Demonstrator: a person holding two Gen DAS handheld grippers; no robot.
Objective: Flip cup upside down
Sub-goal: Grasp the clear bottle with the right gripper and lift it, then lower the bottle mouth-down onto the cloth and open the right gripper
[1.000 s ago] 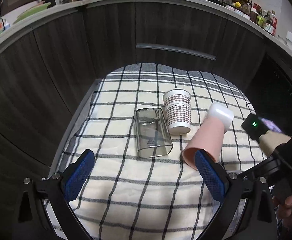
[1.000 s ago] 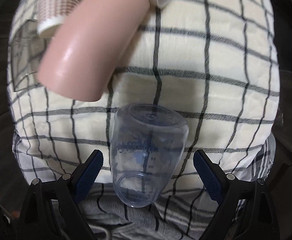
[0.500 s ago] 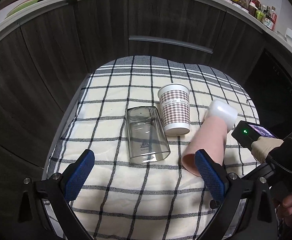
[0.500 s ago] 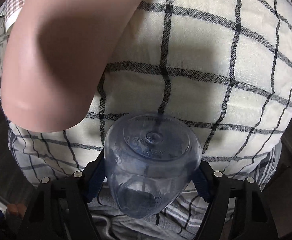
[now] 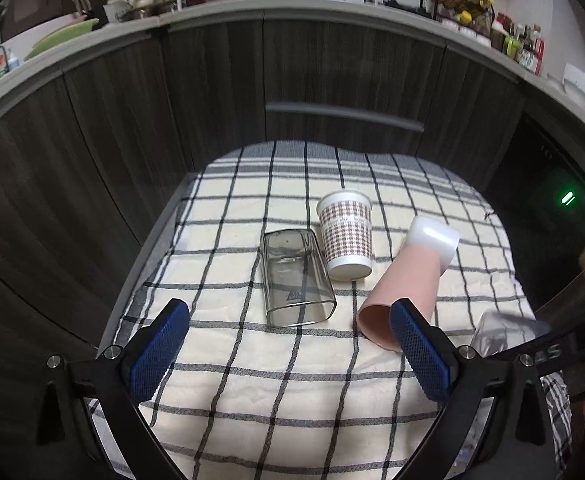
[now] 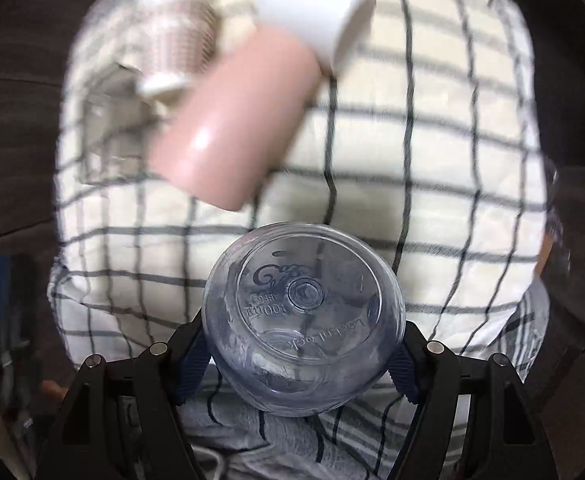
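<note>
Left wrist view: the left gripper [image 5: 290,354] hangs over the near part of the checked cloth [image 5: 252,392] with its blue pads spread wide and nothing between them, so it seems to be waiting out of the way rather than working. Ahead of it a square clear container [image 5: 296,278] lies on its side beside a checked paper cup [image 5: 346,240] that stands mouth down. To their right a pink tumbler [image 5: 406,280] lies on its side, its open mouth toward the camera and its white end away. At the right edge a blurred clear shape [image 5: 508,332] shows above the cloth edge; it is probably the cup in the other gripper, though I cannot say for sure from here.

Right wrist view: the right gripper [image 6: 304,360] is closed on the clear cup [image 6: 304,312], one pad pressing each side of its wall. The cup's embossed base faces the camera's far side and the mouth points back toward the gripper, so a side grip like this leaves the wrist free to roll it over. It is held above the near cloth [image 6: 432,184], apart from the tumbler [image 6: 236,128] farther off. The background is smeared, which suggests motion. By my judgement the flip is under way and the cup must yet be set down on its rim.
</note>
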